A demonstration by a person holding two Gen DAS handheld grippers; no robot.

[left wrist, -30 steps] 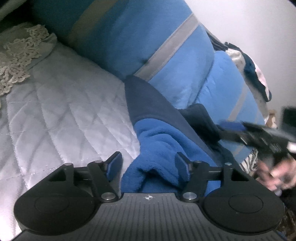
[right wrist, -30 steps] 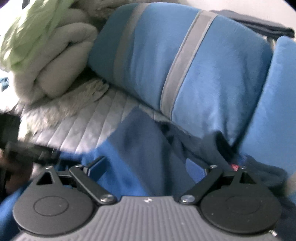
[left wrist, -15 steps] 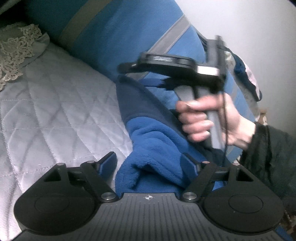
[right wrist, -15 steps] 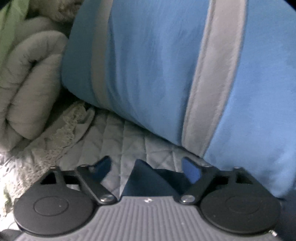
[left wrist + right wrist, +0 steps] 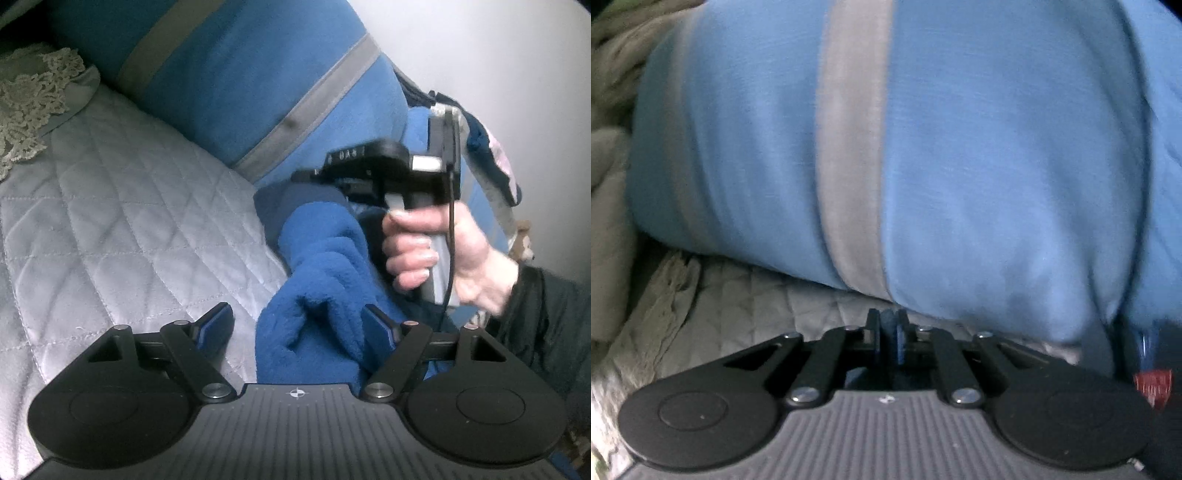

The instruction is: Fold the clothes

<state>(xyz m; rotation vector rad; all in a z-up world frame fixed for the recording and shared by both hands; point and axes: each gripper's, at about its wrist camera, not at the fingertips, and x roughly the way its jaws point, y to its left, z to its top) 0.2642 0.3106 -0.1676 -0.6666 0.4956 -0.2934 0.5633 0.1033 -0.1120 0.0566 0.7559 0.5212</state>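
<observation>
A blue fleece garment (image 5: pixel 317 295) with a darker navy part lies bunched on the quilted grey bedspread (image 5: pixel 129 221). My left gripper (image 5: pixel 299 328) is open, its jaws on either side of the fleece's near fold. My right gripper (image 5: pixel 888 336) is shut on a thin dark blue edge of the garment, close to the big blue cushion (image 5: pixel 960 166). In the left wrist view the right gripper (image 5: pixel 306 175) is held in a hand above the far end of the fleece.
Large blue cushions with grey stripes (image 5: pixel 258 85) lie along the back of the bed. A lace-edged cloth (image 5: pixel 29 99) is at the far left. Beige rolled bedding (image 5: pixel 609 184) lies left of the cushion. Other clothes (image 5: pixel 491 158) are piled at the right by the wall.
My right gripper has closed on the garment's dark edge and moved in toward the cushion. The navy part has been pulled up and over. My left gripper stays open around the fleece.
</observation>
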